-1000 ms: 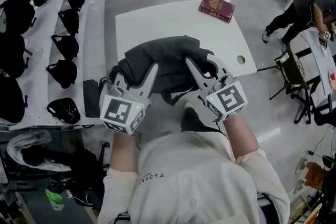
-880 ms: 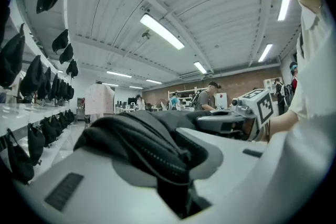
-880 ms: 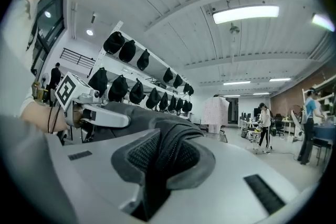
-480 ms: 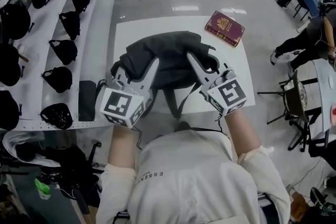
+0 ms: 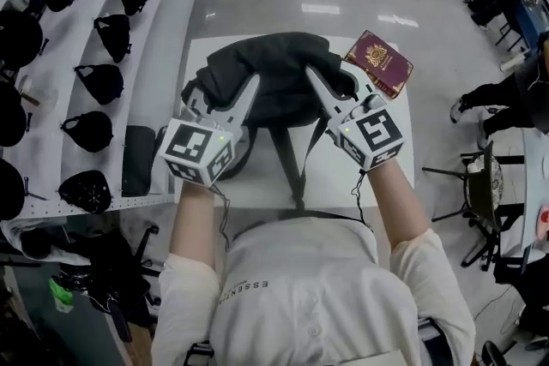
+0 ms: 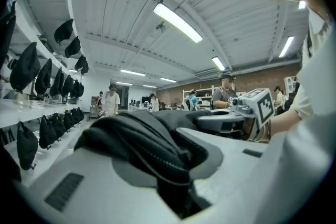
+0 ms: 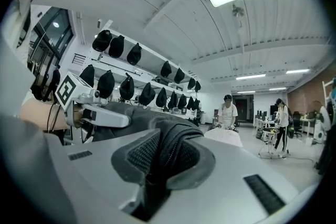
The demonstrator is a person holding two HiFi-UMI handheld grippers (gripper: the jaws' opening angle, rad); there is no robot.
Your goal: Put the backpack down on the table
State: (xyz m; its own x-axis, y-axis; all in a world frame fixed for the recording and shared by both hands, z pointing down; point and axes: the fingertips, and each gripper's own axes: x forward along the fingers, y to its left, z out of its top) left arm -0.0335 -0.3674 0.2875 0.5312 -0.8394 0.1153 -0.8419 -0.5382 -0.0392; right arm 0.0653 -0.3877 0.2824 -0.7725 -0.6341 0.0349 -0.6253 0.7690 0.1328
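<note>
The left gripper (image 6: 173, 165) has its jaws only a little apart, clamped on a thick fold of the backpack (image 5: 274, 77), where a stitched seam runs between the grey pads. The right gripper (image 7: 163, 165) is closed just as narrowly on another fold, part smooth cloth and part coarse mesh. In the head view the left gripper (image 5: 221, 94) and the right gripper (image 5: 336, 94) grip the bag from the near side, one at each end.

The backpack hangs over the far half of the white table (image 5: 343, 176); whether its base touches the top cannot be told. A strap (image 5: 292, 154) trails down toward the person. A dark red book (image 5: 379, 63) with a gold emblem lies at the far right corner, just beside the bag.

Left of the table, white shelves (image 5: 141, 56) hold rows of black bags. The floor is pale and glossy. The backpack is soft, black and crumpled; the table is flat and square-cornered.
</note>
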